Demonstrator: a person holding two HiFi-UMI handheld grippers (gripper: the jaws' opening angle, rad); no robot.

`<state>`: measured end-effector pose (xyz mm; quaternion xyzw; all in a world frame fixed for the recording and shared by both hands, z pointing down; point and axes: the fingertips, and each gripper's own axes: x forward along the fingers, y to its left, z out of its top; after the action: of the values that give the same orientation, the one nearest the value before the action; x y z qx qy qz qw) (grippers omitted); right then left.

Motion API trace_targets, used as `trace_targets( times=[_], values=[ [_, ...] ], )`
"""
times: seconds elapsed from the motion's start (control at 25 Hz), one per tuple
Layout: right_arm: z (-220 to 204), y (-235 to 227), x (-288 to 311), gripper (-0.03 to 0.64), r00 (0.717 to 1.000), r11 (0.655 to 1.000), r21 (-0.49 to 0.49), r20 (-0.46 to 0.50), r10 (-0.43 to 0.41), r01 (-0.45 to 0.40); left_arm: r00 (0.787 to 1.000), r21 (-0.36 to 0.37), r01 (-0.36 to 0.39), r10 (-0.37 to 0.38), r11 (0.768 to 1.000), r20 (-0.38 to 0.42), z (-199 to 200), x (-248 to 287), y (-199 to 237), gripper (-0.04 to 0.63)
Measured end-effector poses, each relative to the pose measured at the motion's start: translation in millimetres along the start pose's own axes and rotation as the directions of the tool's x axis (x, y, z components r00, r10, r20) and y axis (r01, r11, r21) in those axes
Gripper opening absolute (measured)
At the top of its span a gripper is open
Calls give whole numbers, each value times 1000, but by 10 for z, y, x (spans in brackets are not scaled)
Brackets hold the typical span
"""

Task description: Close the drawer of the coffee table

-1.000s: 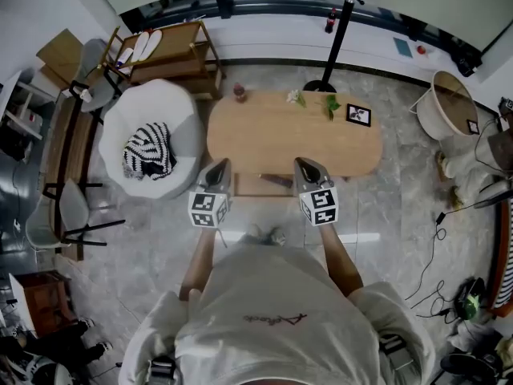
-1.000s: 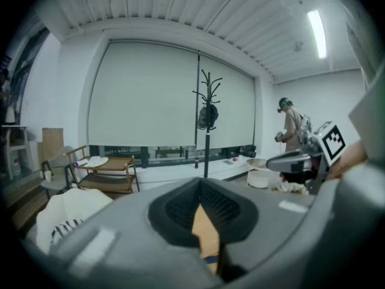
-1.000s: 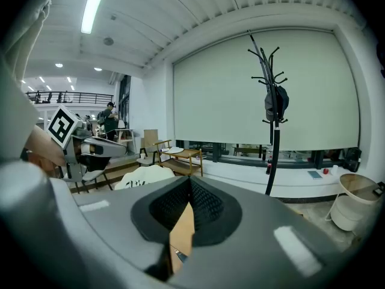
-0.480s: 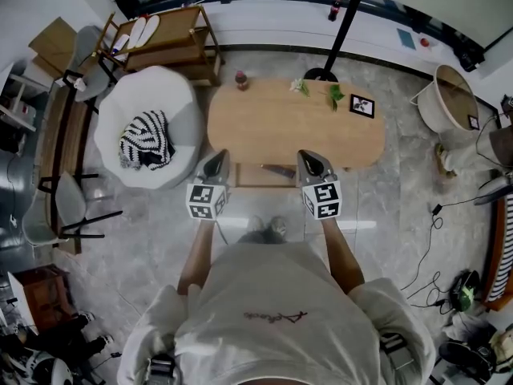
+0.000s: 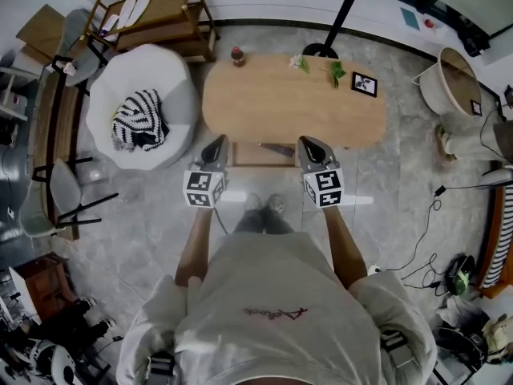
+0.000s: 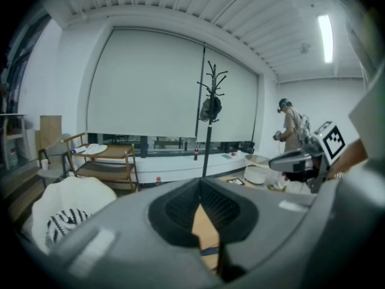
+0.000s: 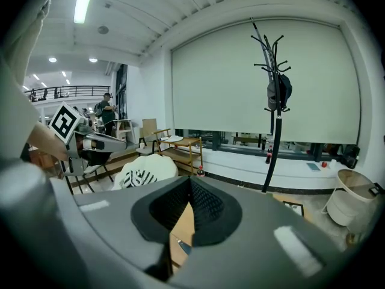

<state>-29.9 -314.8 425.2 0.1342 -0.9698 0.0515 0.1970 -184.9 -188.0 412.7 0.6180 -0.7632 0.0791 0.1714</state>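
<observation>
An oval wooden coffee table (image 5: 292, 103) stands in front of me. Its drawer (image 5: 250, 156) sticks out from under the near edge, with a dark thing (image 5: 277, 148) lying inside. My left gripper (image 5: 217, 142) is shut and empty, with its tip at the drawer's left end. The right gripper (image 5: 309, 143), also shut and empty, has its tip by the drawer's right end. In the left gripper view the pads (image 6: 180, 212) meet, and table wood (image 6: 206, 224) shows in the notch between them. The right gripper view shows the same: shut pads (image 7: 207, 215) over wood (image 7: 182, 224).
A white beanbag (image 5: 143, 95) with a striped cloth (image 5: 136, 127) sits left of the table, with a wooden shelf (image 5: 156, 14) behind it. On the table stand a red bottle (image 5: 237, 55), small plants (image 5: 334, 72) and a picture frame (image 5: 364, 84). A coat stand (image 5: 341, 14), a basket (image 5: 453, 91) and floor cables (image 5: 425, 239) are around.
Both grippers have sunk a little and edged forward at the drawer's front. Their jaws stayed shut. The head view has shifted forward over the table.
</observation>
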Motion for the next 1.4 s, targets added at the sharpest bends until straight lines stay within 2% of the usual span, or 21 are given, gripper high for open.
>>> trace_targets(
  times=[0.4, 0.72, 1.08, 1.4],
  values=[
    [-860, -111, 149, 5, 992, 999, 40, -125, 12, -7, 993, -74, 11, -19, 997, -118, -878, 256, 24, -2],
    [-1697, -238, 471, 5, 984, 998, 55, -180, 12, -2, 985, -94, 13, -29, 995, -173, -1745, 602, 139, -2],
    [-2891, -438, 874, 5, 969, 992, 109, -241, -44, 72, 963, -131, 11, -46, 991, -266, -3062, 854, 308, -2],
    [-4102, -452, 1234, 5, 952, 984, 155, -305, -32, 83, 945, -159, -1, -51, 987, -323, -4322, 1146, 410, -2]
  ],
)
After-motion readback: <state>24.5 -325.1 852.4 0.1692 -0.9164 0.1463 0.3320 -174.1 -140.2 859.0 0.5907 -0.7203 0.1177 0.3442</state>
